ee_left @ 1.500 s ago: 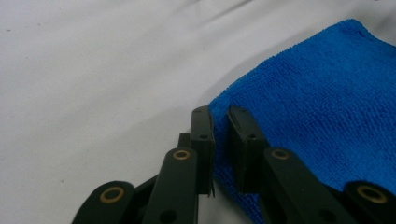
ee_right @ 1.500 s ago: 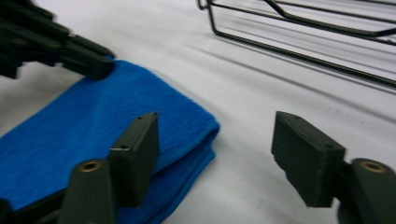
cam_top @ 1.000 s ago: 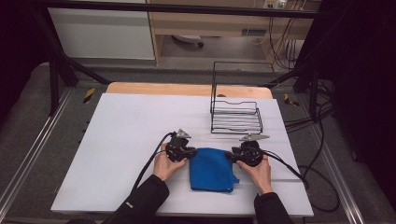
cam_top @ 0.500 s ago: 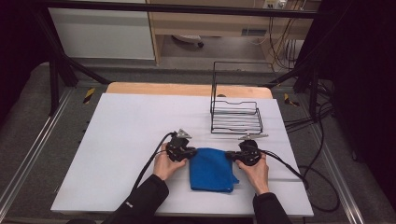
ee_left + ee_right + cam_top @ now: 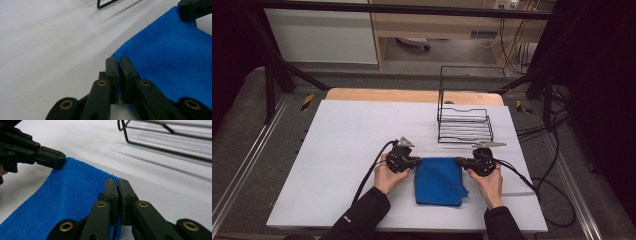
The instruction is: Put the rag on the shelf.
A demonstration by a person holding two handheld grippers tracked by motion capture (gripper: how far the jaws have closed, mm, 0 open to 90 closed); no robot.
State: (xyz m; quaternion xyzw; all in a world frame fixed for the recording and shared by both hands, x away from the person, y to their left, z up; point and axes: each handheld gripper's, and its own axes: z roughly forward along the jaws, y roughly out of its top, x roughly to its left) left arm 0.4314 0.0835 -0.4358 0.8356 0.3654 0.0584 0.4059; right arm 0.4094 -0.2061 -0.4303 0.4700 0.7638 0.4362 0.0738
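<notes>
A folded blue cloth point(image 5: 439, 181) lies on the white table point(image 5: 347, 140) near its front edge. My left gripper point(image 5: 416, 163) is shut on the cloth's far left corner, and in the left gripper view its jaws point(image 5: 119, 62) pinch the cloth's edge point(image 5: 170, 60). My right gripper point(image 5: 458, 162) is shut on the far right corner. In the right gripper view the closed jaws point(image 5: 117, 183) hold the cloth point(image 5: 70, 195), with the left gripper point(image 5: 30, 151) at the other corner.
A black wire rack point(image 5: 464, 117) stands just behind the cloth, right of centre. Cables trail from both grippers across the table. A wooden strip point(image 5: 412, 96) runs along the table's far edge.
Both grippers and the cloth stay almost where they were; the right gripper has shifted very slightly.
</notes>
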